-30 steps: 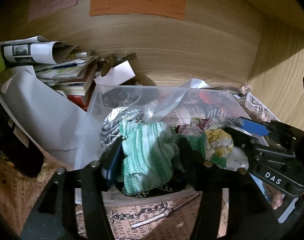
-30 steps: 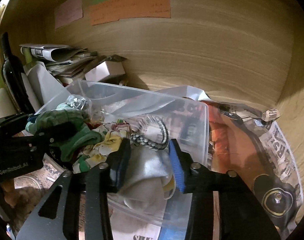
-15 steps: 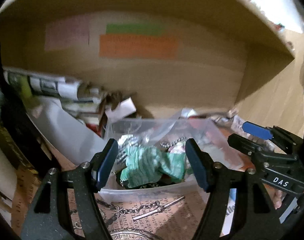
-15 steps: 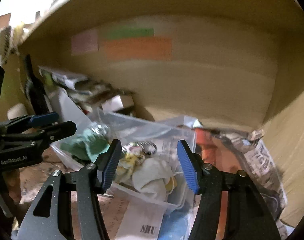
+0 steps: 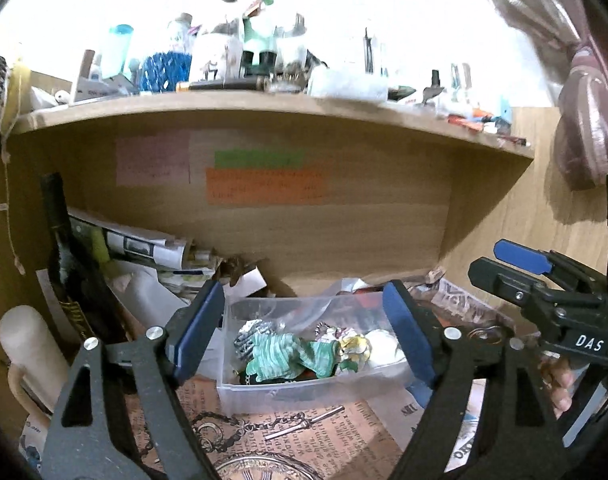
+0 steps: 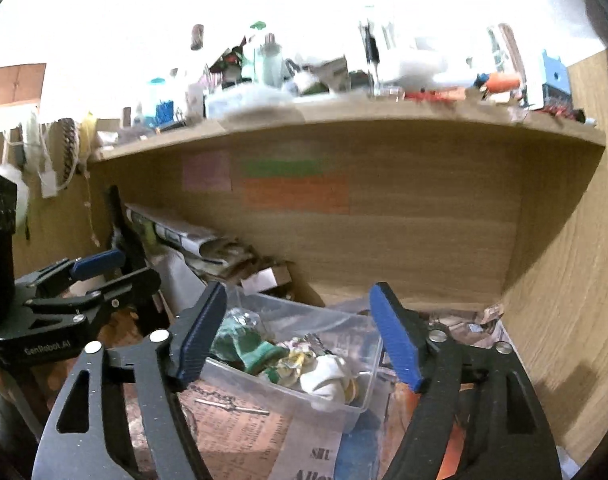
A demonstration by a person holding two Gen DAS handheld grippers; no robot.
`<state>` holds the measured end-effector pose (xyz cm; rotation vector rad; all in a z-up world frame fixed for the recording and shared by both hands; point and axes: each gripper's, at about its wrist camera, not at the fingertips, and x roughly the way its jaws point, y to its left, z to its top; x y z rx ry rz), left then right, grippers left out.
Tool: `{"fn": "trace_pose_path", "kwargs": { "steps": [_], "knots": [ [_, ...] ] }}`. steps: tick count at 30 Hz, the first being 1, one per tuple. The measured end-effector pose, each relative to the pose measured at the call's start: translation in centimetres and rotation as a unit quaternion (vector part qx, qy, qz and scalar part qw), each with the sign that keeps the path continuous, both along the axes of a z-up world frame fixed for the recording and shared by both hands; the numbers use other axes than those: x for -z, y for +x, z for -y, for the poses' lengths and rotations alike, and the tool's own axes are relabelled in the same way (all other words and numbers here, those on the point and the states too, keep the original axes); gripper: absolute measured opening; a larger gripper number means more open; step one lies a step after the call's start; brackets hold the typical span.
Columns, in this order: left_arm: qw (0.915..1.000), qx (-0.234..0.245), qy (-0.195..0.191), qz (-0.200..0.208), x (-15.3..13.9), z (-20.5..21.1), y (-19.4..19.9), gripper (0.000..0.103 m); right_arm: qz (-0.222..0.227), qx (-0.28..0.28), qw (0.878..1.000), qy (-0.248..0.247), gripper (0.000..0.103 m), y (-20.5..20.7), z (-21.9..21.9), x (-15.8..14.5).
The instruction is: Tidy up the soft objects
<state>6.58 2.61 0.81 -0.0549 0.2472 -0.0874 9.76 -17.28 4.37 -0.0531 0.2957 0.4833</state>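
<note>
Both claws had backed up and away from the bin (image 5: 304,384) since the earlier frames, when each was down among the cloths; the shelf (image 5: 263,108) above the nook now showed in both views. Left claw (image 5: 304,332): jaws have just been opening, wide apart, nothing between them. Right claw (image 6: 299,336): same, jaws just opened wide, empty.

Soft things lay inside the clear bin:
- green striped cloth (image 5: 275,356), left side of the bin
- floral cloth (image 5: 352,348), middle
- white cloth (image 6: 328,372), right side, bunched against the near wall

A metallic scourer-like wad (image 5: 249,336) sat behind the green cloth; blur made it hard to tell what it was. The bin stood on printed paper covering the surface (image 5: 344,432), a chain (image 5: 239,428) lying just in front of it. Papers (image 5: 143,244) were stacked in the left of the nook, coloured notes (image 5: 263,192) on the back panel.

Step in hand, by my reading: release and withdrawal after dropping cloths into the bin. With both claws empty and all three cloths in the bin, this placing round looked finished.

Next move would call for finding any soft item left outside the bin; none was visible in these views. If one turned up, a claw would approach with jaws wide and pinch a raised fold, since limp cloth gives little else to grip.
</note>
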Motion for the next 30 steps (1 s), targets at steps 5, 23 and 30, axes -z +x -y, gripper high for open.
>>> {"fn": "trace_pose_path", "kwargs": {
  "steps": [5, 23, 30],
  "knots": [
    [0.9999, -0.007, -0.001, 0.013, -0.2, 0.0, -1.2, 0.096, 0.011, 0.001, 1.000, 0.010, 0.088, -1.1, 0.2, -0.6],
    [0.9997, -0.015, 0.003, 0.019, -0.1, 0.1, -2.0, 0.103, 0.012, 0.008, 1.000, 0.015, 0.103, -1.9, 0.3, -0.1],
    [0.9997, -0.016, 0.004, 0.018, 0.0, 0.1, -2.0, 0.103, 0.011, 0.007, 1.000, 0.015, 0.103, -1.9, 0.4, 0.0]
  ]
}}
